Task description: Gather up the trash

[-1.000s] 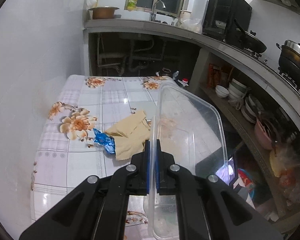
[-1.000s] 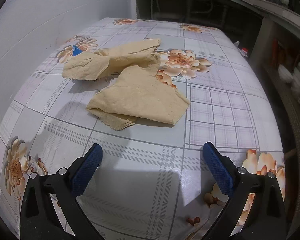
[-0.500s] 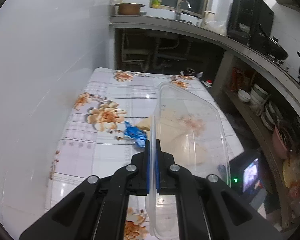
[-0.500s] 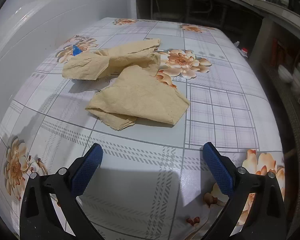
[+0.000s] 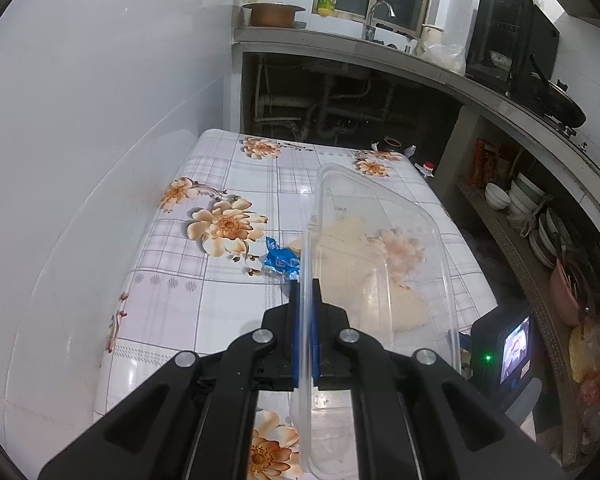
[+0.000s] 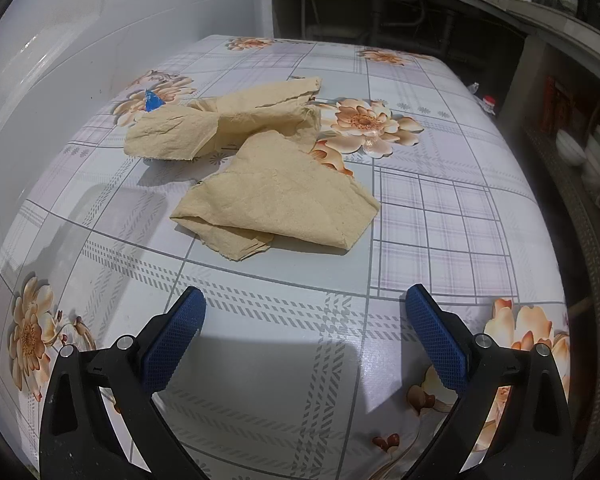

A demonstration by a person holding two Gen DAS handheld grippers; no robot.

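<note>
A table under a glossy checked oilcloth printed with orange flowers point(image 6: 440, 216) filled most of both views, pushed against a white tiled wall point(image 5: 100, 100) on the left. Beyond its far end ran a grey concrete kitchen counter point(image 5: 380, 46) with open plumbing beneath, and it curved along the right side above shelves of stacked bowls.

A clear rectangular plastic container point(image 5: 380, 248) stood on edge above the table, its open side facing right. The left gripper point(image 5: 305, 304) was clamped tight on the container's near rim, the blue pads pressing the thin wall from both sides.

Two crumpled sheets of tan paper lay in the middle of the table. The nearer, folded tan paper sheet point(image 6: 284, 196) sat flat in a rough triangle; the farther, longer tan paper sheet point(image 6: 228, 120) lay just behind it, the two touching or overlapping at their meeting edge. In the left wrist view both were seen hazily through the container wall.

The right gripper point(image 6: 304, 328) hung over the near part of the table with its jaws spread wide and nothing between them, well short of the nearer sheet.

A small crumpled blue foil wrapper point(image 5: 282, 260) lay at the left end of the farther sheet, beside a printed flower, only its tip showing in the right wrist view.
</note>
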